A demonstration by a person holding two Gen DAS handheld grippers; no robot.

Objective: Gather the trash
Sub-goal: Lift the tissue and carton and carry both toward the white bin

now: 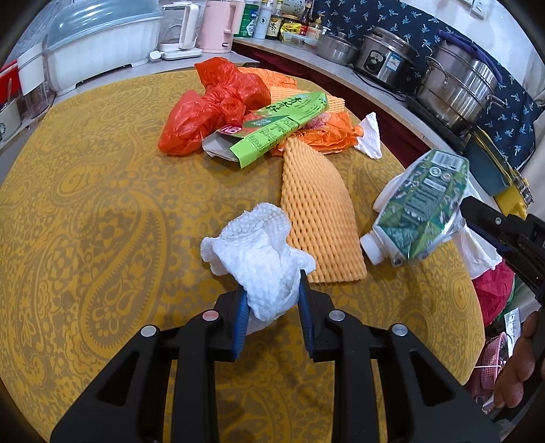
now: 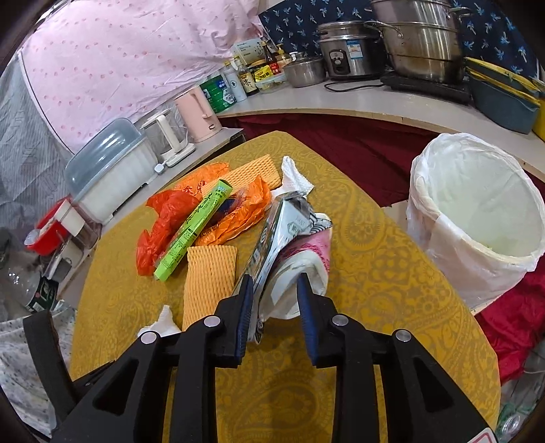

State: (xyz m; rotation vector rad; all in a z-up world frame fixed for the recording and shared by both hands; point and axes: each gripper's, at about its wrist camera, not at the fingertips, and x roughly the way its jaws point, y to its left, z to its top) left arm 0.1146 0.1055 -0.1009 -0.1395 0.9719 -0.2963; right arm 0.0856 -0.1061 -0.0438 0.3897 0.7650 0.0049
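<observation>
My left gripper (image 1: 270, 289) is shut on a crumpled white paper towel (image 1: 259, 245) above the yellow patterned table (image 1: 102, 204). My right gripper (image 2: 274, 284) is shut on a flattened green and white carton (image 2: 282, 235), held above the table; it also shows in the left wrist view (image 1: 422, 204). A white-lined trash bin (image 2: 477, 211) stands past the table's right edge. A red plastic bag (image 1: 211, 105), a green box (image 1: 272, 126), orange foam nets (image 1: 316, 211), an orange bag (image 1: 327, 133) and another tissue (image 1: 369, 136) lie on the table.
A counter behind holds steel pots (image 1: 456, 81), a rice cooker (image 1: 385, 58), bottles (image 1: 272, 20), a pink kettle (image 1: 218, 27) and a white dish container (image 1: 98, 44). A blue basin (image 2: 504, 98) sits on the counter near the bin. Red cloth (image 2: 511, 327) lies below the bin.
</observation>
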